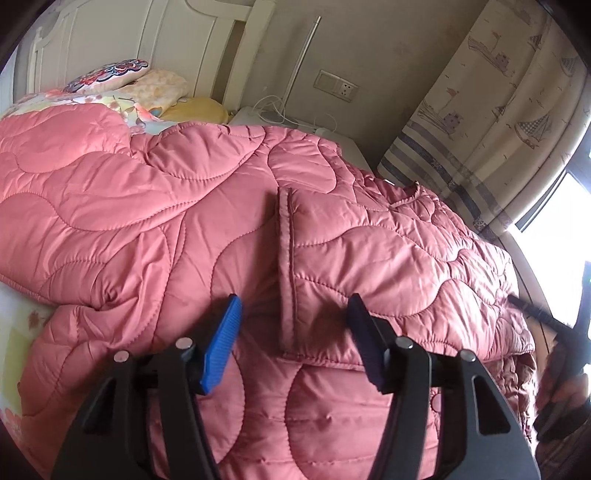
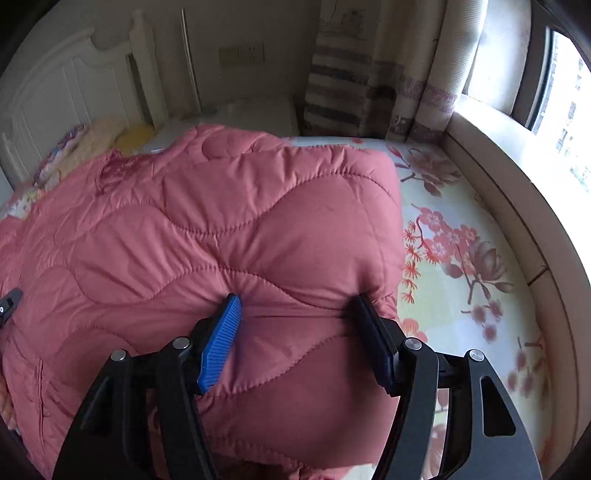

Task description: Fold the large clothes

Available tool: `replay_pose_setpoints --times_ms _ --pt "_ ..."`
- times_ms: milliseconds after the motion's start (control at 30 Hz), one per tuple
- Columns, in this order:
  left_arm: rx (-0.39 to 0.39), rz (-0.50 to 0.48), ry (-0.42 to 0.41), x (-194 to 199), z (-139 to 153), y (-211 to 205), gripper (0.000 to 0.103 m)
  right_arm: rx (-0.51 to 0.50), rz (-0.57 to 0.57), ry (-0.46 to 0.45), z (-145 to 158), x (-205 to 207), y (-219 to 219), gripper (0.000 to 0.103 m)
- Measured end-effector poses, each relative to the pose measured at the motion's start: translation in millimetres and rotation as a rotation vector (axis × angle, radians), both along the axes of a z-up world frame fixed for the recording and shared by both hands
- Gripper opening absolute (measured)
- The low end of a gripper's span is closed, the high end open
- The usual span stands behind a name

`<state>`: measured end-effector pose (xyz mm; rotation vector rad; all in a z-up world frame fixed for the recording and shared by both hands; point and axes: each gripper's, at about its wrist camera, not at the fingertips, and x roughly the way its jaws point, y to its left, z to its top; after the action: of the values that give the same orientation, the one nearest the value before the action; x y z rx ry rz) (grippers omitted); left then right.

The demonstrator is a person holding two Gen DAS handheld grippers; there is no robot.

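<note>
The left gripper (image 1: pixel 293 325) stood wide apart above the pink quilted coat (image 1: pixel 258 221), its blue-padded fingers (image 1: pixel 221 343) clear of the fabric and straddling a raised pocket flap (image 1: pixel 286 269). The right gripper (image 2: pixel 295 325) was also spread wide, its fingers (image 2: pixel 219 343) pressed against a puffed fold of the same coat (image 2: pixel 221 221) near the fold's right edge; whether they pinched any cloth could not be told.

The one coat lay heaped across a bed (image 2: pixel 461 258) covered by a pale sheet printed with red and brown blossoms, bare to the coat's right. At the head of the bed stood one white headboard (image 1: pixel 166 33), with three pillows (image 1: pixel 162 85) stacked against it: one embroidered, one pale floral, one yellow. Beyond the coat sat a white bedside stand (image 1: pixel 258 114) with cables, and one wall socket plate (image 1: pixel 336 86). A curtain (image 1: pixel 498 92) with sailboat print hung beside one bright window (image 2: pixel 565 92) over a curved sill (image 2: pixel 491 147).
</note>
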<state>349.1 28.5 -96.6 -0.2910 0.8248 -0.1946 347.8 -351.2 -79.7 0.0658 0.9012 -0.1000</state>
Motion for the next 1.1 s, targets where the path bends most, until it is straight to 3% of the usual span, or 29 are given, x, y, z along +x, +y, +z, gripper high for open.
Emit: replay_pose_setpoints --times_ms 200,300,400,600,767,900,967,1000,1100 --pt "0.008 -0.012 -0.001 0 0 -3 0.065 0.015 -0.031 -0.076 35 13 -9 0.062" --pt "-0.006 -0.012 -0.002 -1 0 -1 0.066 0.027 -0.014 -0.033 28 46 -14 0.062" --pt "-0.009 -0.017 -0.002 -1 -1 -1 0.069 0.085 -0.021 0.088 4 71 -24 0.064" --pt "0.009 -0.035 -0.001 0 0 -6 0.076 0.132 -0.057 -0.011 34 68 -29 0.064" --pt "-0.024 -0.032 -0.005 -2 -1 -2 0.077 0.040 -0.036 0.092 8 91 -23 0.077" --pt "-0.013 -0.053 -0.007 -2 0 -7 0.090 0.030 -0.065 0.008 37 65 -6 0.076" --pt "-0.003 -0.062 -0.012 -3 1 -10 0.096 0.036 0.026 -0.098 58 29 25 0.078" --pt "-0.001 -0.056 -0.017 -4 2 -9 0.096 0.014 0.073 -0.117 61 13 43 0.084" --pt "-0.046 0.009 -0.051 -11 11 6 0.096 -0.082 0.176 -0.105 47 -19 91 0.085"
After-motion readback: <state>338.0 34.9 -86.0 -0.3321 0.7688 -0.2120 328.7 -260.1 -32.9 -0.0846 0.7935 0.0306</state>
